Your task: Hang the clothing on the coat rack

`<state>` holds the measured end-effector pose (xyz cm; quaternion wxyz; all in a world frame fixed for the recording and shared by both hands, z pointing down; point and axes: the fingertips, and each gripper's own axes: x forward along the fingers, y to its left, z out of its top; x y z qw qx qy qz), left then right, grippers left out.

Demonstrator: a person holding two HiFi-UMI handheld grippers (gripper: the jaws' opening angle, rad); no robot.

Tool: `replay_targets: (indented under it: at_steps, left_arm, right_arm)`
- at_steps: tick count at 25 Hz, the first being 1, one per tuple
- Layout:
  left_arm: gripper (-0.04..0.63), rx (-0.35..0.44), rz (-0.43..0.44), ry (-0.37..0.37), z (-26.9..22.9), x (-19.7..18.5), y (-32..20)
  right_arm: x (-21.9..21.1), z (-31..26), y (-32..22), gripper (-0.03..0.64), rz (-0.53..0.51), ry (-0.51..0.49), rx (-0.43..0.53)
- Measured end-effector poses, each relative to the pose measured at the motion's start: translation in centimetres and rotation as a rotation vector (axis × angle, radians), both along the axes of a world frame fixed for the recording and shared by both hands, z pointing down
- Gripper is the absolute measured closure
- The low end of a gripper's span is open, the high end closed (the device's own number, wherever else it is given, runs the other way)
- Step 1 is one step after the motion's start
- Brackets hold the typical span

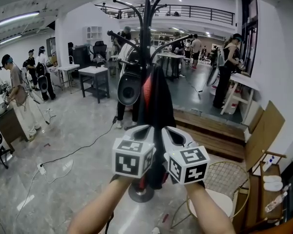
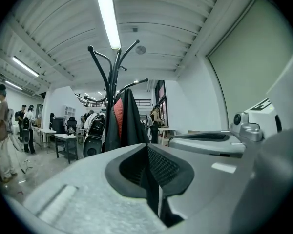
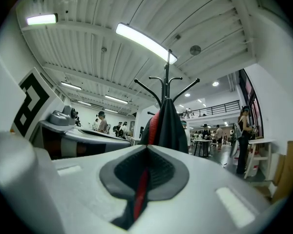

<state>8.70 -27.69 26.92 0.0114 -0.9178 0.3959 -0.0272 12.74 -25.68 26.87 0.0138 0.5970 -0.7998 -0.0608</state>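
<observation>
A black coat rack [image 1: 147, 13] stands straight ahead, and a black garment with a red lining [image 1: 158, 96] hangs from one of its hooks. My left gripper [image 1: 145, 129] and right gripper [image 1: 170, 130] sit side by side against the garment's lower part, both pointing level. In the left gripper view the left gripper [image 2: 147, 147] is shut, with a strip of dark cloth pinched in the seam between its pads. The right gripper [image 3: 147, 150] is shut too, nipping a strip of red lining. Beyond the jaws, the garment [image 3: 168, 126] and rack [image 3: 167, 82] rise ahead.
A black bag [image 1: 129, 87] hangs on the rack's left side. A round wire chair [image 1: 224, 189] stands close at the right, with wooden steps [image 1: 210, 130] behind it and a shelf [image 1: 271, 182] at far right. A cable [image 1: 63, 155] lies on the floor at left. People and tables [image 1: 94, 72] fill the back.
</observation>
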Motion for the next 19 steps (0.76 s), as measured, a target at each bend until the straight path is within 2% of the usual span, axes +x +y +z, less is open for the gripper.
replay_targets:
  at_steps: [19]
  left_arm:
    - [0.589, -0.013, -0.002, -0.011, 1.2, -0.6, 2.2]
  right_arm:
    - [-0.8, 0.5, 2.6, 0.615, -0.013, -0.024, -0.005]
